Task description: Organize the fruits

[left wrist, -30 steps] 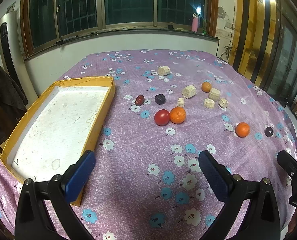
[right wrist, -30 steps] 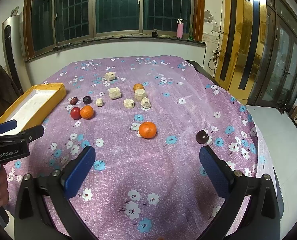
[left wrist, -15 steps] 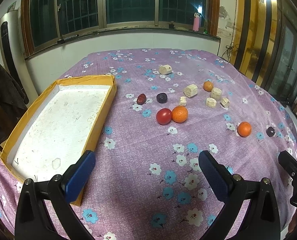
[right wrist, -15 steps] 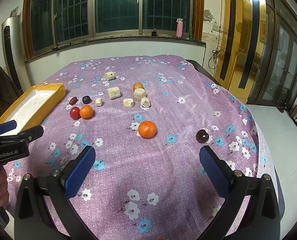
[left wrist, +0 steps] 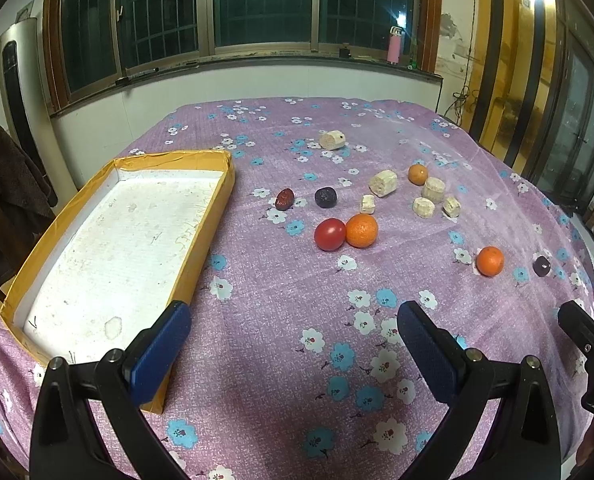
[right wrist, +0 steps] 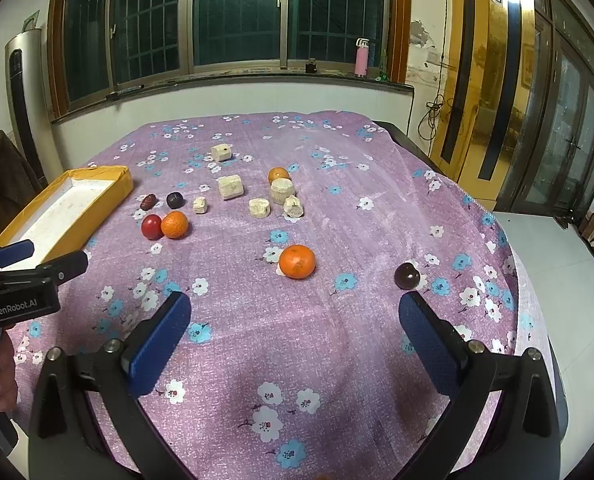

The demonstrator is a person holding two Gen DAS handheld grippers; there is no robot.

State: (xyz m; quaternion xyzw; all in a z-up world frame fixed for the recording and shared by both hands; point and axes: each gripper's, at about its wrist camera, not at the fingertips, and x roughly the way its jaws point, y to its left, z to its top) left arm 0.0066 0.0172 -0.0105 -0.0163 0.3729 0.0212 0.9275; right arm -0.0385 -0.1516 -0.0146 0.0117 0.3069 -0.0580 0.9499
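left gripper [left wrist: 293, 340] jaws apart, empty, low centre by tray [left wrist: 201, 236] for drop-offs | right gripper [right wrist: 295, 326] jaws apart, empty, I line it on nearest orange [right wrist: 297, 261] mid-frame | fruits scattered on cloth [right wrist: 337, 340], tray holds none

Three oranges [right wrist: 296, 261], a red tomato [right wrist: 150, 226], dark plums [right wrist: 407, 275] and a date [right wrist: 148, 201] lie scattered beside the empty yellow tray [right wrist: 97, 172].
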